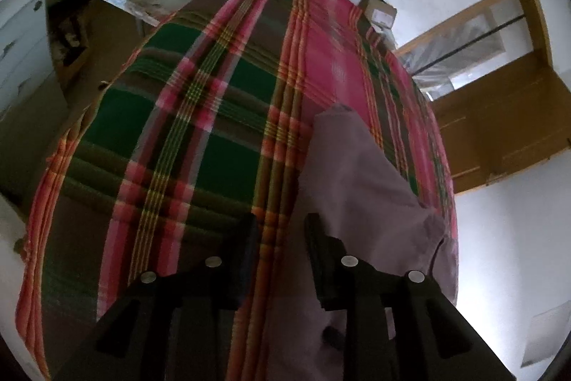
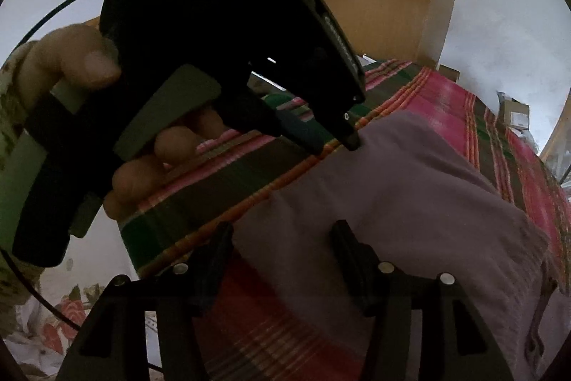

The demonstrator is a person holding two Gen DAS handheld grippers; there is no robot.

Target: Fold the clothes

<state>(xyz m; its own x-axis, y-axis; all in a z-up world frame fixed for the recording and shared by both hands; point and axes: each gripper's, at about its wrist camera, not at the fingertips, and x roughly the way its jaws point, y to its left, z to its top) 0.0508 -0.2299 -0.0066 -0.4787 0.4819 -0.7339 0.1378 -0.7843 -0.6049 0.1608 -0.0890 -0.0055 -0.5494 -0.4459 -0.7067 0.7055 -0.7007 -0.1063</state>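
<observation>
a dull mauve garment (image 2: 410,202) lies on the plaid bedspread (image 1: 221,116), spread in soft folds, its cloth plain and matte; in the left wrist view the same garment (image 1: 357,188) runs as a long narrow shape up the bed, ending in a blunt folded tip and lying near the bed's right edge; a dark drawstring-like cord trails at its right hem in the right wrist view

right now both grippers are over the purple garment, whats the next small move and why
Probably close the right gripper on the purple garment: its jaws stand open with the cloth edge between them, nothing gripped. The left gripper is open too, over the plaid bedcover.
</observation>
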